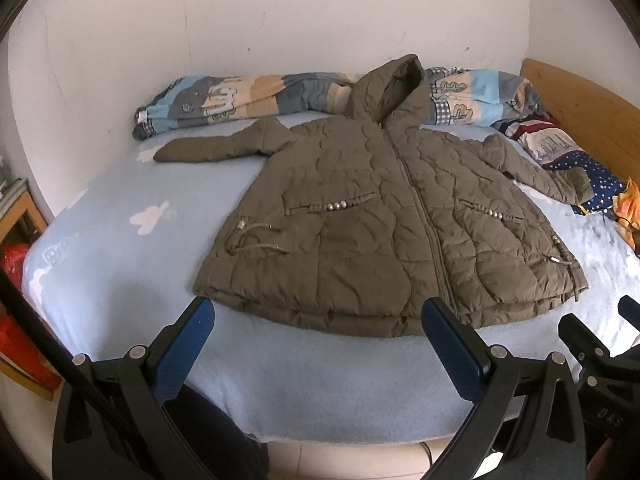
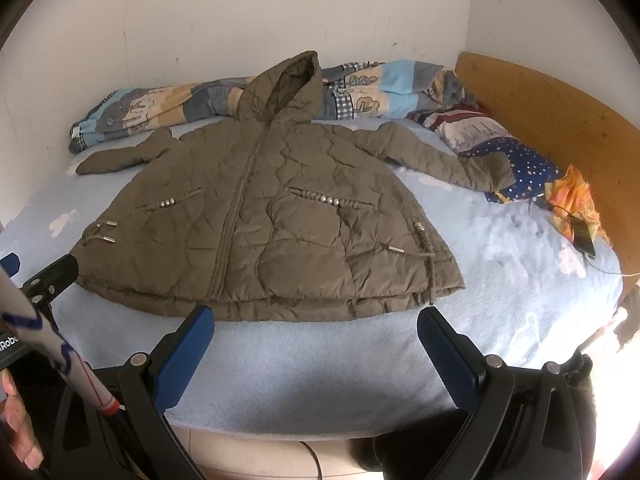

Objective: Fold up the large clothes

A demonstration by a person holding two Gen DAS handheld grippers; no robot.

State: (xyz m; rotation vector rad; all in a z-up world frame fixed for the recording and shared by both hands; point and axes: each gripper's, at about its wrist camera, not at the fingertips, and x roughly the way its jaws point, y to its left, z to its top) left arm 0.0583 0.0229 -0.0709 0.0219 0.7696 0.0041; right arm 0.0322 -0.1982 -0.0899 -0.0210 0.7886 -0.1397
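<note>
An olive-brown quilted hooded jacket (image 1: 360, 216) (image 2: 272, 216) lies flat and zipped on a light blue bed sheet (image 1: 120, 240), front up. Both sleeves are spread out to the sides and the hood points toward the wall. My left gripper (image 1: 318, 316) hovers just short of the jacket's hem, open, with nothing between its blue pads. My right gripper (image 2: 316, 322) hangs at the same near edge, toward the hem's right half, also open and empty. Each gripper shows at the edge of the other's view.
A rolled patterned quilt (image 1: 248, 96) lies along the wall behind the jacket. A star-print pillow (image 2: 516, 156) and an orange cloth with a phone (image 2: 584, 236) on a cable sit at the right, beside a wooden headboard (image 2: 552, 112). A wooden shelf (image 1: 20, 216) stands left.
</note>
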